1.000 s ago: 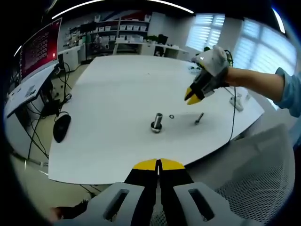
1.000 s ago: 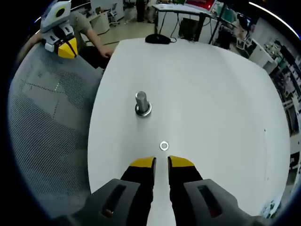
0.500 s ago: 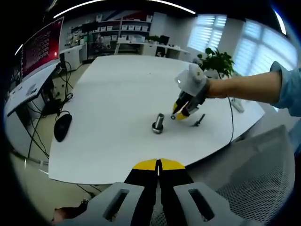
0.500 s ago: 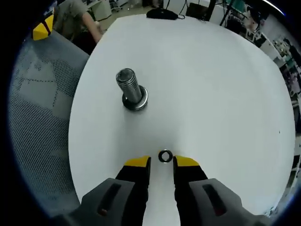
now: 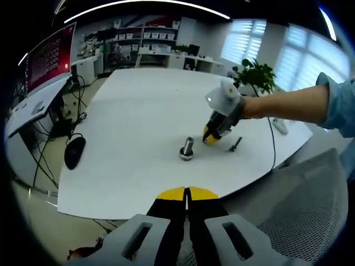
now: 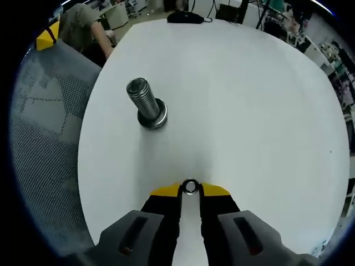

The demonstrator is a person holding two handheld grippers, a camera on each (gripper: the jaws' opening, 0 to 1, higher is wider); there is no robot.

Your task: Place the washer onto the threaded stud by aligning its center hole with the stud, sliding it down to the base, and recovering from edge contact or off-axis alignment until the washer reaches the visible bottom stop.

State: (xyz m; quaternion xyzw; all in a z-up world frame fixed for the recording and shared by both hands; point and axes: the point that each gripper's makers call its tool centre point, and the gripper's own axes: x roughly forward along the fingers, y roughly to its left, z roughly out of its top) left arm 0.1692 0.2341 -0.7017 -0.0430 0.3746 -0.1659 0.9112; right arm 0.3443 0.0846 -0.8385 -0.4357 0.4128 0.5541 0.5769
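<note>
Low centre of the right gripper view, your right gripper [image 6: 190, 189] pinches the washer [image 6: 190, 186]; threaded stud [image 6: 145, 103] upper left; left gripper [image 5: 186, 194] pressed together.

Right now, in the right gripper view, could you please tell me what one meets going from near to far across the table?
Right tongs closing on the washer → threaded stud standing on its base → mouse at the far table edge.

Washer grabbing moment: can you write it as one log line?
right gripper: shut on washer | left gripper: shut, idle | washer: on table | threaded stud: bare
</note>
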